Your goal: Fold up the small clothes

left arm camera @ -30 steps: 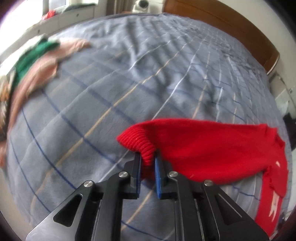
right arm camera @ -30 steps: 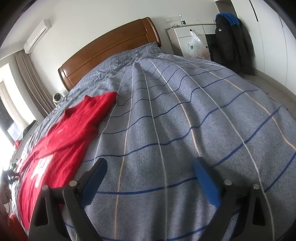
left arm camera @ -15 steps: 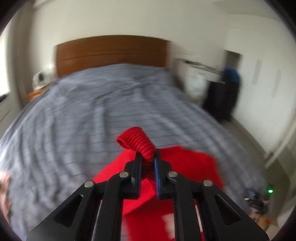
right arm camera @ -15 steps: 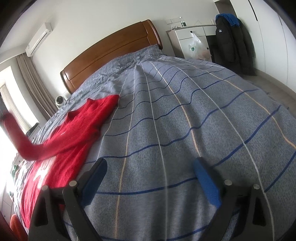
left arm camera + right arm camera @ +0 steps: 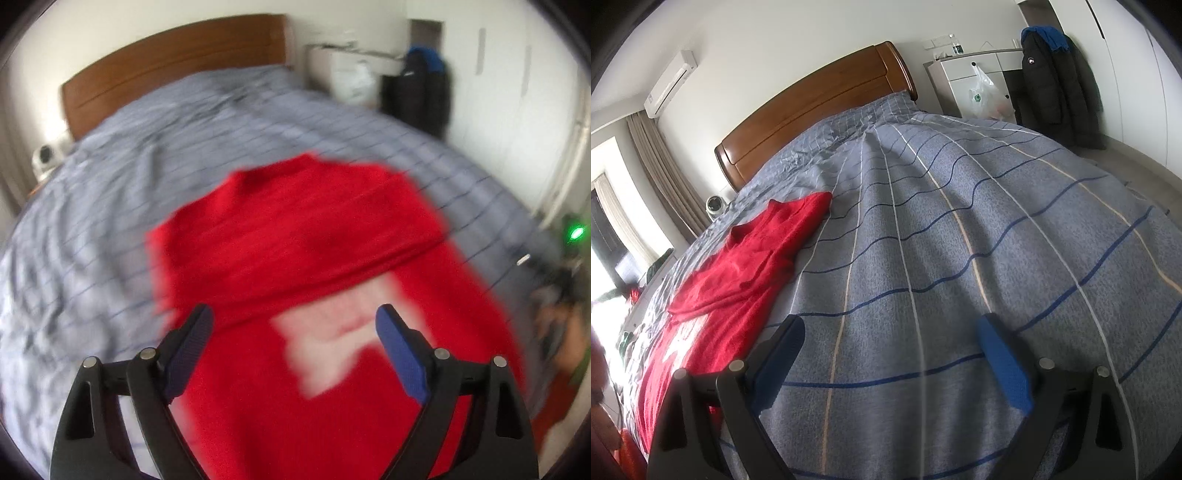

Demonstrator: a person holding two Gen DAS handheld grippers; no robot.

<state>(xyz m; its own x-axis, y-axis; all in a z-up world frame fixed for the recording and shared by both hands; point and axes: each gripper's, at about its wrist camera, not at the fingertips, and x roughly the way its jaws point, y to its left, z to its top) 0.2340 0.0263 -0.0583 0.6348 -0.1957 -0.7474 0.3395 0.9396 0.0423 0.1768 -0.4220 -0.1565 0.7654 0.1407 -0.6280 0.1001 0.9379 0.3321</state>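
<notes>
A red knit sweater with a white print lies on the grey striped bedspread. One sleeve is folded across its chest. My left gripper hovers over the sweater's print, its jaws opening wide with nothing clamped between them; the picture is motion-blurred. In the right wrist view the same red sweater lies at the left. My right gripper stands open over bare bedspread, to the right of the sweater and apart from it.
A wooden headboard closes the far end of the bed. A white dresser with a plastic bag and a hanging black jacket stand at the right. A small white fan sits beside the bed. Curtains hang at the left.
My left gripper carried the sweater's sleeve cuff across over the body, rolling as it went, then let go and opened wide. The sleeve now lies across the chest. The right gripper stayed put.
</notes>
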